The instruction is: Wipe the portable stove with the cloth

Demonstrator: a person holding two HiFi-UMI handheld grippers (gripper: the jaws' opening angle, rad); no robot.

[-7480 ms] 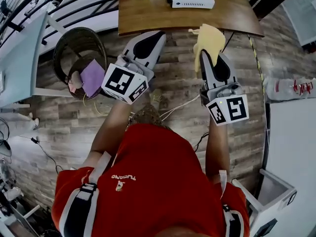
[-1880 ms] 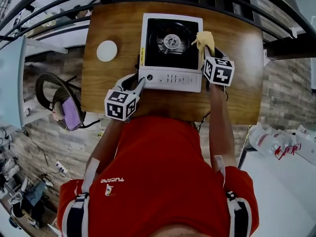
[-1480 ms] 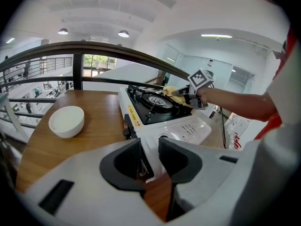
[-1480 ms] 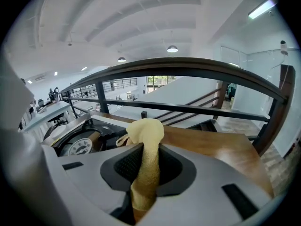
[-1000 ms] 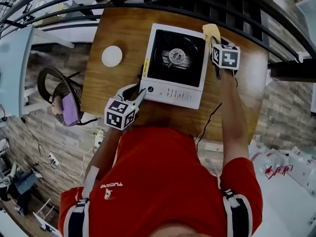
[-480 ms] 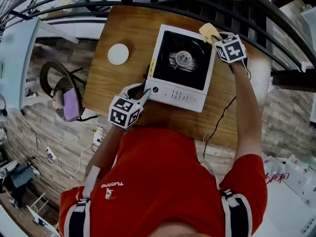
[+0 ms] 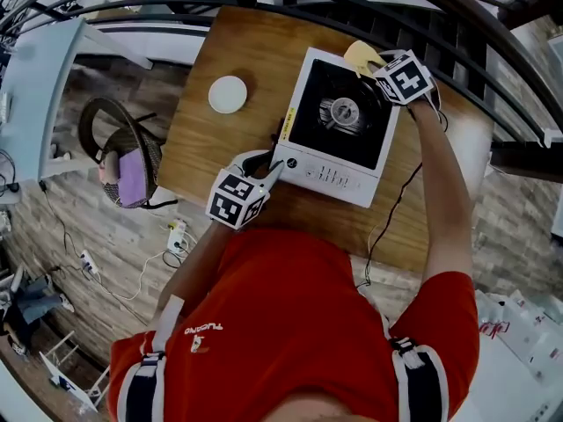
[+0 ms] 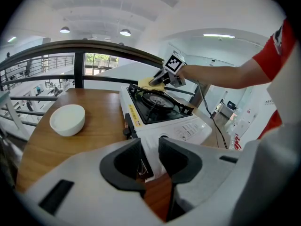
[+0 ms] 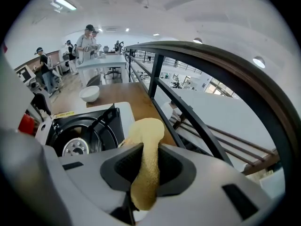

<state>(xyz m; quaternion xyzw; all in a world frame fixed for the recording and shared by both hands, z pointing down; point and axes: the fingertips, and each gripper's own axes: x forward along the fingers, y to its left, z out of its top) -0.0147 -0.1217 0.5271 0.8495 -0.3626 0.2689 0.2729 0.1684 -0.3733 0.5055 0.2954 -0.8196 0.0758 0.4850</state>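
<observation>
The white portable stove (image 7: 339, 172) with a black burner top stands on the wooden table (image 7: 207, 148). My right gripper (image 7: 380, 62) is shut on the yellow cloth (image 7: 361, 56), which lies on the stove's far edge, right of the middle. In the right gripper view the cloth (image 9: 146, 131) sticks up between the jaws of that gripper (image 9: 146, 169), beside the burner (image 9: 75, 146). My left gripper (image 7: 271, 166) stays at the stove's front left corner. Its jaws (image 8: 149, 155) stand slightly apart, with nothing clearly pinched.
A white bowl (image 7: 228, 94) sits on the table left of the stove. A black metal railing (image 7: 352, 5) runs just behind the table's far edge. A basket (image 7: 117, 152) with a purple cloth stands on the floor at the left. A cable (image 7: 384, 227) hangs off the front edge.
My right gripper has slid the cloth from the stove's far right corner leftwards along the far edge and has rolled. The left gripper has kept its place at the front left corner.
</observation>
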